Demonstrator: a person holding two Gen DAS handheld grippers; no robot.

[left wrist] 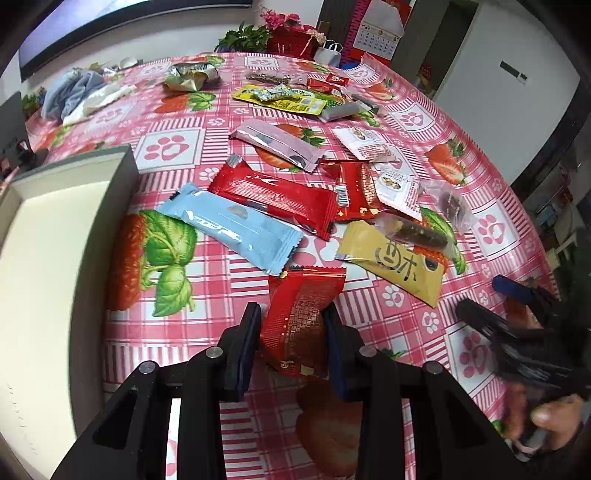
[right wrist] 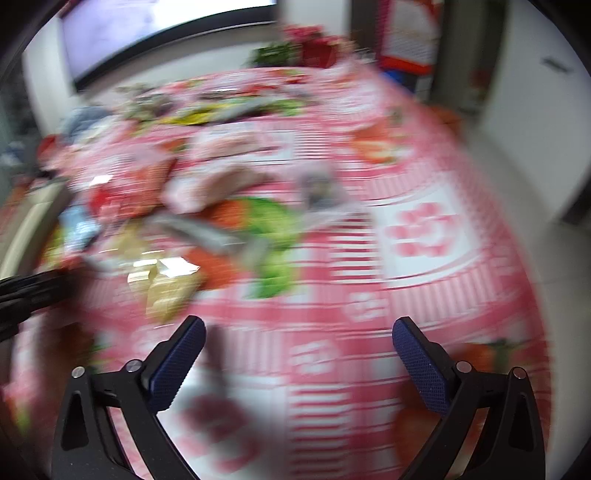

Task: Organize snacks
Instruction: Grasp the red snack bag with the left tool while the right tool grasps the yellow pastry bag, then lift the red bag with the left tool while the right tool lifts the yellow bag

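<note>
From the left wrist view, the left tool (left wrist: 291, 314) points steeply down over the near part of the desk (left wrist: 406, 314), its two fingers (left wrist: 248, 332) clenched on a red snack packet (left wrist: 301, 325) that stands up between the pads, its lower end crumpled. At the right edge of this view the right tool (left wrist: 517, 317) comes in from the side, with a hand (left wrist: 550, 417) wrapped round its grip; from here I cannot tell how its jaws stand. A pale open box (left wrist: 55, 240) sits at the desk's left edge. Just beyond the held packet lie a light blue packet (left wrist: 231, 227), a long red packet (left wrist: 275, 199), a yellow packet (left wrist: 395, 266) and a pink packet (left wrist: 277, 144), most of them touching or overlapping. More wrappers are scattered toward the far edge, where a crumpled cloth (left wrist: 77, 92) lies at the far left corner. The desk wears a pink checked cover with strawberries and paw prints. Behind it stand potted flowers (left wrist: 280, 29) and a wall calendar (left wrist: 376, 37).

The right wrist view is heavily blurred. The right tool (right wrist: 299, 328) is released, its blue-padded fingers (right wrist: 177, 365) spread wide with only the pink cover between them. The snack pile shows as smears toward the left side of the desk (right wrist: 424, 229), and the left tool (right wrist: 26, 291) is a dark shape at the left edge. A dark-framed screen (right wrist: 166, 26) hangs on the far wall.
</note>
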